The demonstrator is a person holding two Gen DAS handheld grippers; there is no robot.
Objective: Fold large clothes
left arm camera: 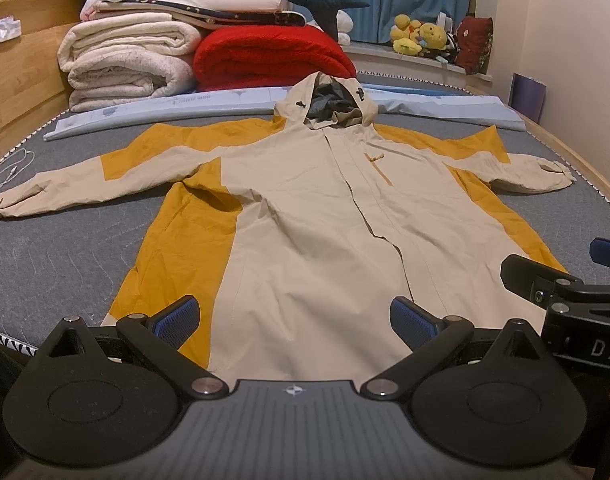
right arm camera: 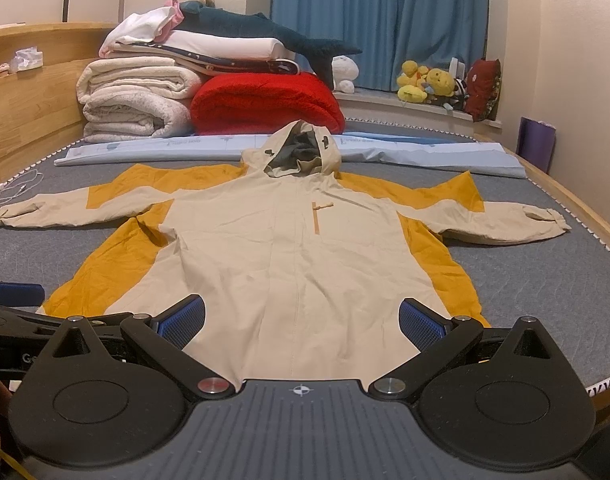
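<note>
Both of your grippers, left [left arm camera: 295, 322] and right [right arm camera: 303, 320], hover level at the hem with jaws wide, holding nothing. The jacket [left arm camera: 317, 208] lies flat, face up, sleeves spread across the bed [left arm camera: 65, 256]. Pinching only the slick top layer may let it slip and bunch toward the hood [left arm camera: 325, 100].

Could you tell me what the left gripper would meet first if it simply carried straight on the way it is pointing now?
Most likely the jacket: the left gripper, jaws open and empty, points along its beige front from the hem end. Height above the cloth is unclear, so if it passes over, the hood comes next.
</note>
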